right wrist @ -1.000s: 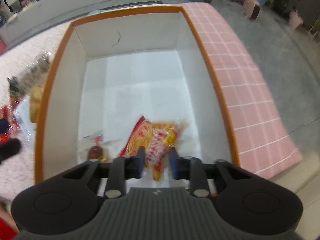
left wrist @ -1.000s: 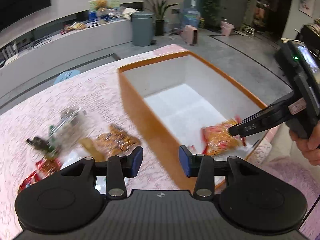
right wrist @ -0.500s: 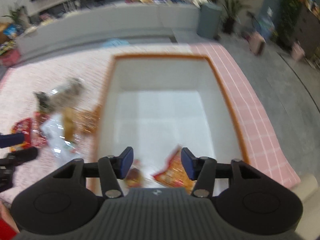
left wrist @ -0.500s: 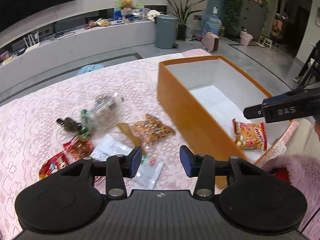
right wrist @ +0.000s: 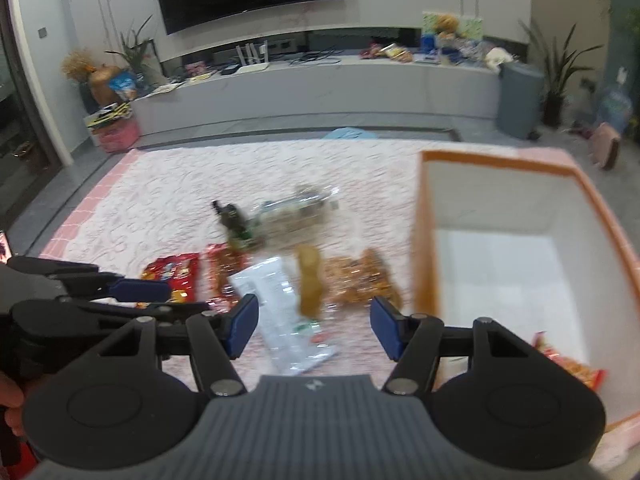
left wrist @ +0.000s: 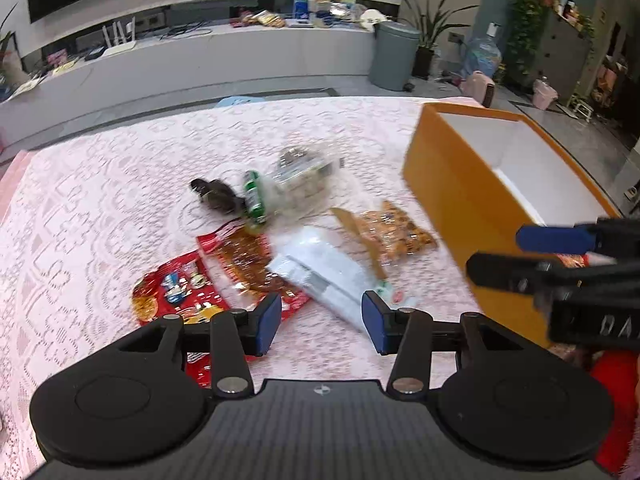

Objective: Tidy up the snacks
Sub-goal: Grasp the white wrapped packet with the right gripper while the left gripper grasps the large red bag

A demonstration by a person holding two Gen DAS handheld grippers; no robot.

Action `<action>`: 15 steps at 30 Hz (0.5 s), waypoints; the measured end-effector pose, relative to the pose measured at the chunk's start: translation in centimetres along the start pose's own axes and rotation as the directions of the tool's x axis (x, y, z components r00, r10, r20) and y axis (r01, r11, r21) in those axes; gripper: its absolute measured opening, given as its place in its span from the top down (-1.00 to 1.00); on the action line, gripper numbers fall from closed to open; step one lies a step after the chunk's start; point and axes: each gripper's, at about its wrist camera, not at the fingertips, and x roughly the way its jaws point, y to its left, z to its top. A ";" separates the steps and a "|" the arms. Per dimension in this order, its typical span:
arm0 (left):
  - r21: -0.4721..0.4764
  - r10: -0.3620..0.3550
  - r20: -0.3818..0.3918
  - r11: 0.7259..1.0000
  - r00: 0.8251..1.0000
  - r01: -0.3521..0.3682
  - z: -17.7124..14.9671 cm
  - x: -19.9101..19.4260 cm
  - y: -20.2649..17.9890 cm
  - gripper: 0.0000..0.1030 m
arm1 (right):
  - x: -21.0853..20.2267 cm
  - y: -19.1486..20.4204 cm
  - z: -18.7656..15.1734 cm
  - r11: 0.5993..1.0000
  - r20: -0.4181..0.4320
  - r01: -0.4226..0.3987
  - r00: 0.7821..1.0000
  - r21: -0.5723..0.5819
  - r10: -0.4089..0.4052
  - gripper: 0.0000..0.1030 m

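An orange box [left wrist: 460, 196] with a white inside stands on the right of the pink lace cloth; it also shows in the right wrist view [right wrist: 424, 232]. A red-orange snack bag [right wrist: 568, 366] lies in its near corner. Loose snacks lie left of it: a white packet [left wrist: 324, 272], an orange nut bag [left wrist: 396, 232], red packets [left wrist: 180, 284] and a clear bag [left wrist: 296, 184]. My left gripper [left wrist: 316, 324] is open and empty above the white packet. My right gripper [right wrist: 314, 328] is open and empty above the white packet [right wrist: 280, 308].
The right gripper's fingers [left wrist: 556, 252] reach in front of the box's near end in the left wrist view. The left gripper [right wrist: 132, 296] shows at the left in the right wrist view. A long grey TV bench [right wrist: 320, 88] and a bin [left wrist: 394, 56] stand beyond the table.
My right gripper let go of the red-orange bag in the box, opened, and swung left and back over the loose snacks. My left gripper also swung left from the box to the snacks.
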 end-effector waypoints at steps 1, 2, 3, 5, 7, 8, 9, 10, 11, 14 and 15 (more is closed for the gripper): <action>-0.007 0.002 -0.003 1.000 1.000 -0.002 -0.1 0.2 0.4 -0.06 | 0.6 0.3 -0.2 1.000 -0.005 -0.005 1.000 -0.001 0.005 -0.19; -0.014 0.004 -0.007 1.000 1.000 -0.004 -0.1 0.4 0.8 -0.06 | 1.2 0.6 -0.4 1.000 -0.009 -0.008 1.000 -0.004 0.008 -0.18; -0.019 0.005 -0.011 1.000 1.000 -0.005 -0.3 0.6 1.1 -0.07 | 1.8 0.9 -0.5 1.000 -0.013 -0.009 1.000 -0.007 0.009 -0.18; -0.029 0.007 -0.019 1.000 1.000 -0.007 -0.5 1.1 1.7 -0.07 | 3.0 1.3 -0.8 1.000 -0.021 -0.009 1.000 -0.013 0.009 -0.18; -0.040 0.004 -0.024 0.999 1.000 -0.005 -0.7 1.7 2.3 -0.07 | 4.0 1.5 -1.1 1.000 -0.023 -0.012 1.000 -0.021 0.012 -0.18; -0.046 0.002 -0.025 0.999 1.000 -0.003 -0.8 2.0 2.6 -0.09 | 4.6 1.7 -1.2 1.000 -0.024 -0.012 1.000 -0.026 0.011 -0.18; -0.056 0.000 -0.027 0.998 1.000 -0.001 -0.9 2.2 2.9 -0.09 | 5.2 1.7 -1.2 0.999 -0.025 -0.008 1.000 -0.034 0.007 -0.19; -0.067 -0.002 -0.029 0.998 1.000 0.000 -1.0 2.4 3.3 -0.09 | 5.6 1.8 -1.3 0.999 -0.027 -0.003 1.000 -0.043 0.002 -0.18; -0.079 -0.005 -0.029 0.997 1.000 0.003 -1.2 2.6 3.7 -0.09 | 6.0 1.8 -1.3 0.999 -0.027 0.000 1.000 -0.053 -0.001 -0.18; -0.116 -0.013 -0.022 0.993 1.000 0.010 -1.4 3.1 4.8 -0.10 | 7.1 2.0 -1.3 0.997 -0.025 0.001 1.000 -0.081 -0.003 -0.19; -0.129 -0.013 -0.019 0.992 1.000 0.010 -1.4 3.2 5.2 -0.10 | 7.6 2.0 -1.3 0.996 -0.027 0.001 1.000 -0.091 -0.003 -0.19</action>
